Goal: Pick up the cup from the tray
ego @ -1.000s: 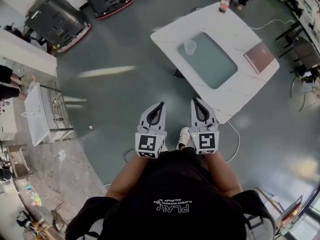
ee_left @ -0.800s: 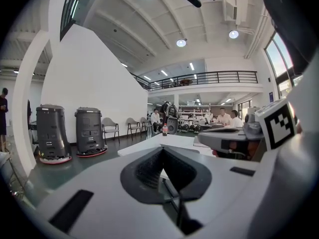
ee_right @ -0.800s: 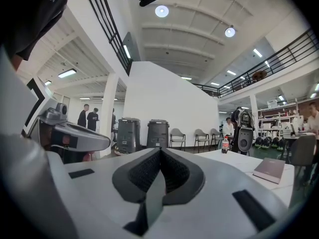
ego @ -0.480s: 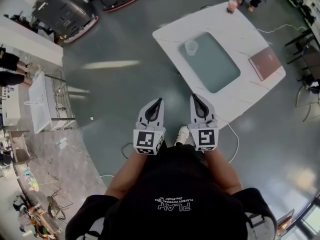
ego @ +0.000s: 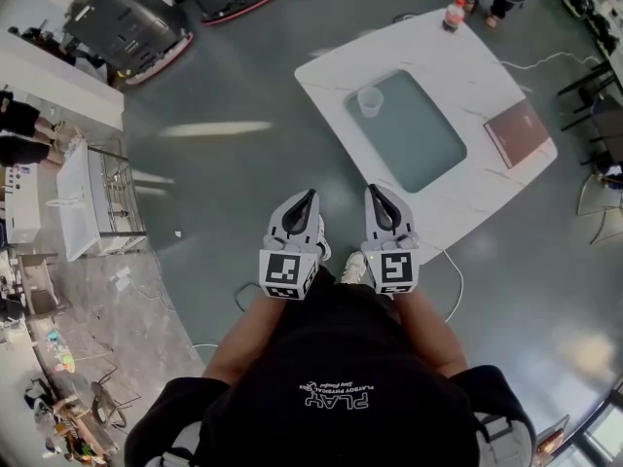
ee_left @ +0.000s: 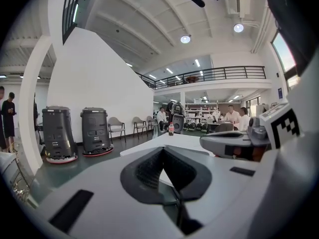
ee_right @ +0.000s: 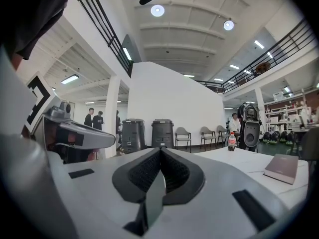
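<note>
Clearly, the task is only at its approach step: the person stands on the floor, well apart from the cup, and nothing is grasped yet. That floor is the biggest surface, grey-green and glossy, with long reflections of the ceiling lamps. Next in size is the worktop, white with a faint marble look and rounded corners. On it lies the tray, a flat grey-green rectangle with soft corners and a low rim. Beside the tray, near the worktop's right edge, a reddish-brown book lies flat.

The left gripper and the right gripper are held side by side close to the body, over the floor and short of the worktop's near edge. They are of pale grey plastic with dark ribbed pads. In both gripper views the jaws are pressed fully together, and neither pair has anything between it.

The cup stands upright inside the tray, at its far left corner. It looks like thin translucent plastic, round and slightly narrower at the bottom, so I judge it light and easy to squash. A small bottle with a red label stands at the worktop's far corner.

The next move, I think, calls for stepping nearer, parting one pair of jaws wider than the cup, and closing gently around its wall.
</note>
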`<state>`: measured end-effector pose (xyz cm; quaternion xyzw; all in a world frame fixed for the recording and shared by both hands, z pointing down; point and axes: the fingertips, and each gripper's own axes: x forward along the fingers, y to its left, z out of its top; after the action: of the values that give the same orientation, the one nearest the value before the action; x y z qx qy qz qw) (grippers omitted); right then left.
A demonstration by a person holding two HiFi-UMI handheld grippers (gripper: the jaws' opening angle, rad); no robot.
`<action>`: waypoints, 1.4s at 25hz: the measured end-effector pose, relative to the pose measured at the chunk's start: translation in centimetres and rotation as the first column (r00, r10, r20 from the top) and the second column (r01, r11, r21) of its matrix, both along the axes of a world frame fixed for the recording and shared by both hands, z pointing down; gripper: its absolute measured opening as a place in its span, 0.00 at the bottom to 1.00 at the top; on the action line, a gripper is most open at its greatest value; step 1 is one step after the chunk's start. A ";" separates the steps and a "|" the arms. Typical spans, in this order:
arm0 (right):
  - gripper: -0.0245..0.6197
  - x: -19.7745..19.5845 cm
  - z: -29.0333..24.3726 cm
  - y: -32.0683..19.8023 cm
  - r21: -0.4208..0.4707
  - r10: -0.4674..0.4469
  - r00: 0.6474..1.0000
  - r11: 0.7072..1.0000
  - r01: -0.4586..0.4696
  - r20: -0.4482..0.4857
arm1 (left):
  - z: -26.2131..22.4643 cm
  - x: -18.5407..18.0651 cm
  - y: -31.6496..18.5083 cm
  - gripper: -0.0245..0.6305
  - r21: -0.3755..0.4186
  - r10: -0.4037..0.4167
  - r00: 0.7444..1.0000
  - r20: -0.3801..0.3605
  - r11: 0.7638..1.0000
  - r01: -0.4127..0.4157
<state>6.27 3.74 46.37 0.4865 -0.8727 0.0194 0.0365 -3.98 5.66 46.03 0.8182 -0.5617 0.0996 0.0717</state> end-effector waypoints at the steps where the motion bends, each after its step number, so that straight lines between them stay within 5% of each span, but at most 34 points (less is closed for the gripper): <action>1: 0.05 -0.1 0.2 -0.4 -0.004 0.003 1.000 1.000 -0.003 -0.005 | 0.2 0.0 -0.4 0.04 -0.003 0.005 1.000 0.001 1.000 -0.005; 18: 0.05 -2.9 2.4 -10.6 -0.092 0.119 0.991 0.988 -0.124 -0.057 | 0.2 -2.0 -12.5 0.04 0.009 0.172 0.985 -0.027 0.985 -0.172; 35: 0.05 -3.6 3.6 -16.2 -0.142 0.222 0.963 0.959 -0.244 -0.153 | 1.9 -3.1 -18.4 0.04 -0.028 0.291 0.954 -0.076 0.955 -0.294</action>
<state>2.68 -12.45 49.99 0.5816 -0.8004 0.0605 0.1318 -7.08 -12.74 47.94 0.8937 -0.4296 0.0907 0.0920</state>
